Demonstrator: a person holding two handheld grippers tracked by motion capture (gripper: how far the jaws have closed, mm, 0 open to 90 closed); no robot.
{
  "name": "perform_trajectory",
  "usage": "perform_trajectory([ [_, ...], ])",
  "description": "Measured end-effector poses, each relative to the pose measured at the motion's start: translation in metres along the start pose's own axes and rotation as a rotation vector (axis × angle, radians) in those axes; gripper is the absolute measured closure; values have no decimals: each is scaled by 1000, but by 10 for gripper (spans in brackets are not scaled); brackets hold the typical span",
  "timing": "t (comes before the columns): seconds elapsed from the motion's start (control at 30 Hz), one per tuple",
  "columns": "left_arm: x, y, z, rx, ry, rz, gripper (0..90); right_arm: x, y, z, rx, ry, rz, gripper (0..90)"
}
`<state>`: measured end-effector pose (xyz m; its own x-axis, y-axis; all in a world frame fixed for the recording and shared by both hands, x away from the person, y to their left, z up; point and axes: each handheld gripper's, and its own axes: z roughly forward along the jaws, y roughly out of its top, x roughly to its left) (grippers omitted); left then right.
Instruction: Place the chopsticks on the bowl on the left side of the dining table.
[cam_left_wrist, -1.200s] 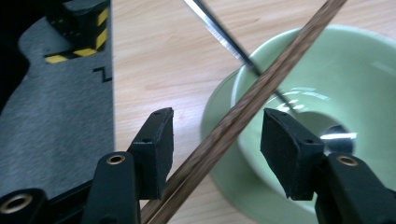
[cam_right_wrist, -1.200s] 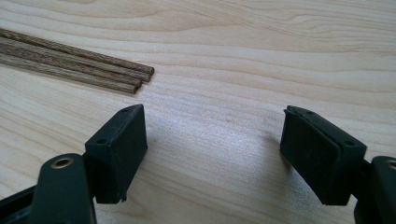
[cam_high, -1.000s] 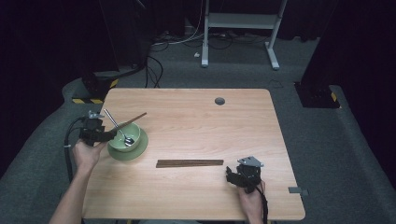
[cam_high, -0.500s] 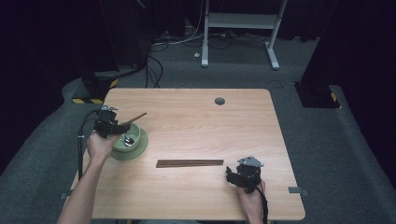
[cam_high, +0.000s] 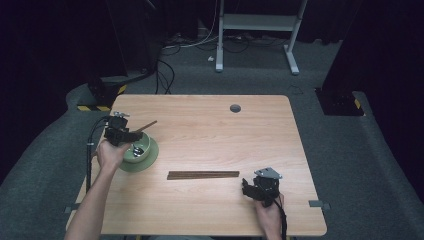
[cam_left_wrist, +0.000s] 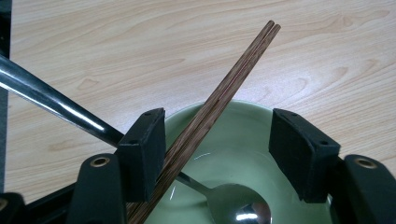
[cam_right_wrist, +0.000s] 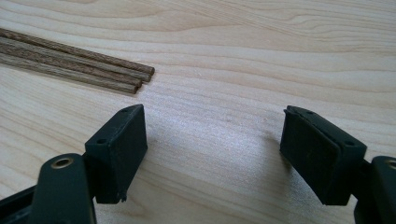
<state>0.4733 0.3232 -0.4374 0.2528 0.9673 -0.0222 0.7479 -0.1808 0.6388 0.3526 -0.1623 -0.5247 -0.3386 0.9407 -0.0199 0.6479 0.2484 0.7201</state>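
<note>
A pale green bowl (cam_high: 144, 156) stands on a matching saucer at the table's left. It holds a metal spoon (cam_left_wrist: 243, 210) and a pair of dark wooden chopsticks (cam_left_wrist: 224, 93) that lean out over the far rim. My left gripper (cam_high: 131, 136) hovers at the bowl's left rim. In the left gripper view the left gripper (cam_left_wrist: 217, 116) is open and its jaws have just been opening. The chopsticks rest against its left pad while the right pad stands clear. My right gripper (cam_high: 246, 186) is open over bare wood, nothing between its pads (cam_right_wrist: 119, 140).
More chopsticks (cam_high: 202, 175) lie flat in a row at mid-table; their ends (cam_right_wrist: 135, 77) sit just left of the right gripper. The wooden table (cam_high: 215, 130) has a round cable hole (cam_high: 235, 108) at the back. Dark floor, cables and a desk frame lie beyond.
My left hand has moved right, up to the bowl, and its jaws now stand wider apart around the chopsticks. The right hand has stayed put.
</note>
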Motion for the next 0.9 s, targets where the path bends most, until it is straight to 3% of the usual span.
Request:
perform_trajectory([
  [0.4, 3, 0, 5, 9, -18, -15, 356, 0, 0, 0, 0, 0, 0, 221],
  [0.9, -13, -2, 5, 16, -53, 31, 358, 0, 0, 0, 0, 0, 0, 221],
])
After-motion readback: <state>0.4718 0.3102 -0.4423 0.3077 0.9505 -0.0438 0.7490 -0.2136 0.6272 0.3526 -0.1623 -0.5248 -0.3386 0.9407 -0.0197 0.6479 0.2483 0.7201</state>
